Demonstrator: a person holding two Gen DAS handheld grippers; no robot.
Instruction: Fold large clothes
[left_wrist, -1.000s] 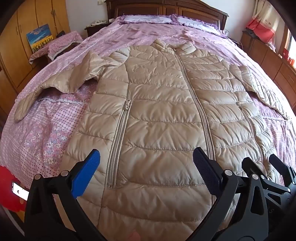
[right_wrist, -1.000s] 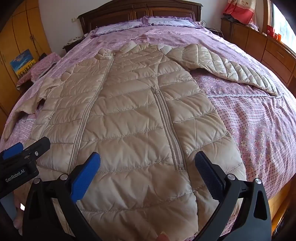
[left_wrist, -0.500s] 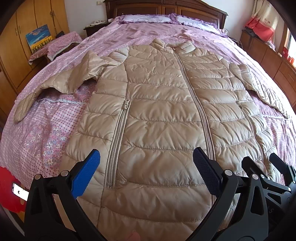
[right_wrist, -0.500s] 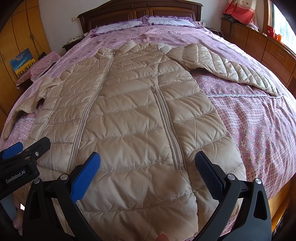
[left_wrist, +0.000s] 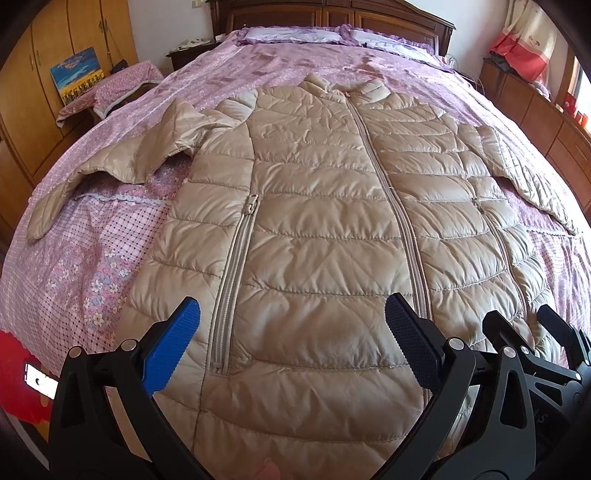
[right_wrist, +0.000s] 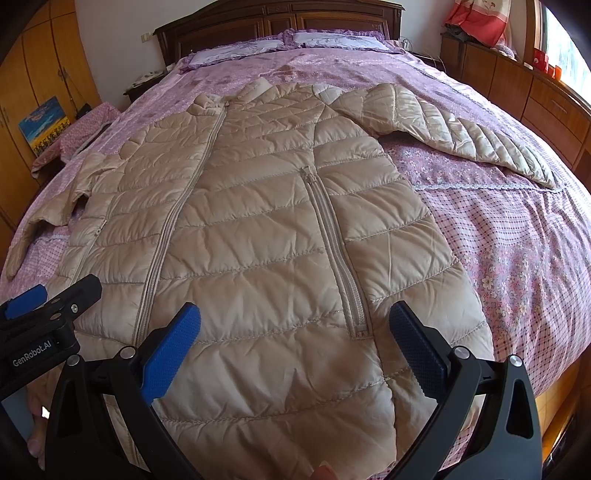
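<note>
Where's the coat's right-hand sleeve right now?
In the right wrist view, the sleeve lies spread on the bedspread at upper right, angled toward the wooden cabinets.

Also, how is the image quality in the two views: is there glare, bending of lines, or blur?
Left wrist view: strong fisheye bending, the bed bulges like a dome, corners are black, and the coat shows soft sheen. Right wrist view: same bending, the window at top right is blown out white, and the coat stays sharp. Both grippers, left and right, look crisp.
</note>
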